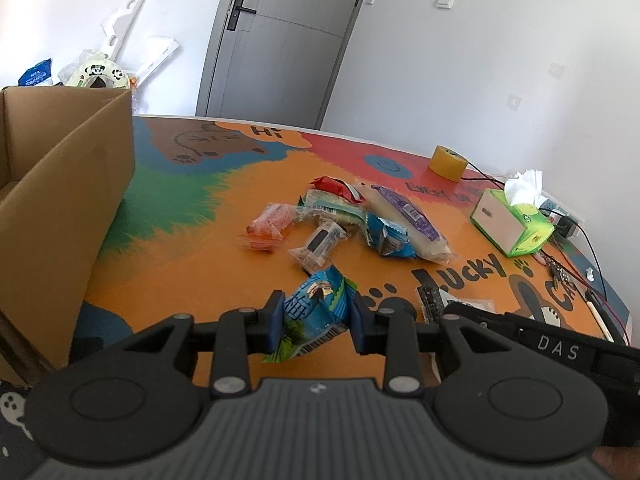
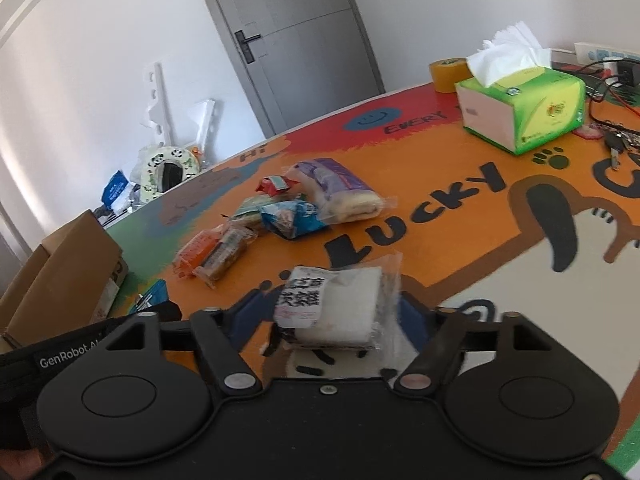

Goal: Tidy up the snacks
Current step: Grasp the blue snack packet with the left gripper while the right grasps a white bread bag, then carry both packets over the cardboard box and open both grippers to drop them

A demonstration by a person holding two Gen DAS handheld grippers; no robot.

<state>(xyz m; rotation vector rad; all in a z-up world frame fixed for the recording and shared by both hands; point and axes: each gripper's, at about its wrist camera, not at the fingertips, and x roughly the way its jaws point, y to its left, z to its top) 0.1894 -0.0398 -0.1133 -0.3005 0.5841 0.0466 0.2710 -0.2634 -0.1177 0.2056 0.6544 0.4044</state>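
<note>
Above the table (image 1: 200,216), left tool (image 1: 316,320) grips a blue-green packet (image 1: 316,312).

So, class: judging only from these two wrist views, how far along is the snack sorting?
Done: nothing can be confirmed; the cardboard box hides its contents. In hand: the left gripper pinches a blue-green snack packet, and a white wrapped snack sits between the right gripper fingers. Left: a pile of snack packets on the table.
</note>
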